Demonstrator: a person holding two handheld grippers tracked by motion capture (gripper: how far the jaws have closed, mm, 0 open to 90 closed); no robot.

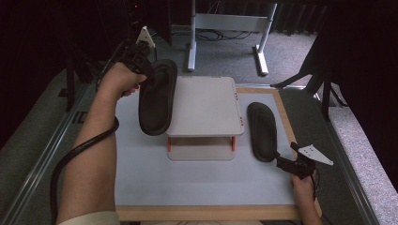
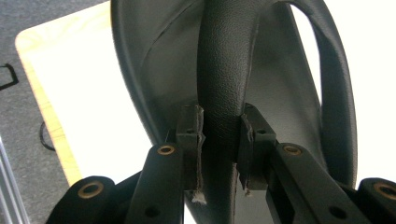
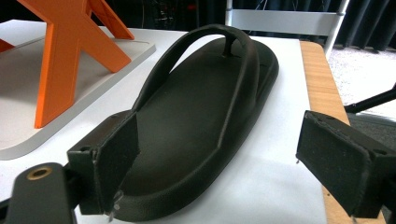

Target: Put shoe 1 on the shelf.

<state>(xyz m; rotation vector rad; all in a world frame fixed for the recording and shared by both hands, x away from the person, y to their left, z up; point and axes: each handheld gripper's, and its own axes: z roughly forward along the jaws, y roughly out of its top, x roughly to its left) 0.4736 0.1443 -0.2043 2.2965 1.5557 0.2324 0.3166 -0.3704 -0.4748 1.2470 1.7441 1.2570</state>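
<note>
Holding L sandal (image 1: pixel 157 97) by its strap in your clamped left gripper (image 2: pixel 223 140), lifted beside rack (image 1: pixel 205 107) | right gripper (image 3: pixel 224 163) wide open, empty, straddling R sandal (image 3: pixel 196 135) heel on desk (image 1: pixel 141 178) | likely next: close on it.

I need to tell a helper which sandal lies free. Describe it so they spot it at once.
Find the grey two-level stand mid-table. Just right of it, near the wooden edge, a black flip-flop lies flat, strap up. Unlike its twin, held in the air by the left gripper, this one rests ungripped.

Black sandals (image 1: pixel 262 131), orange-legged white stand (image 1: pixel 205 108)
</note>
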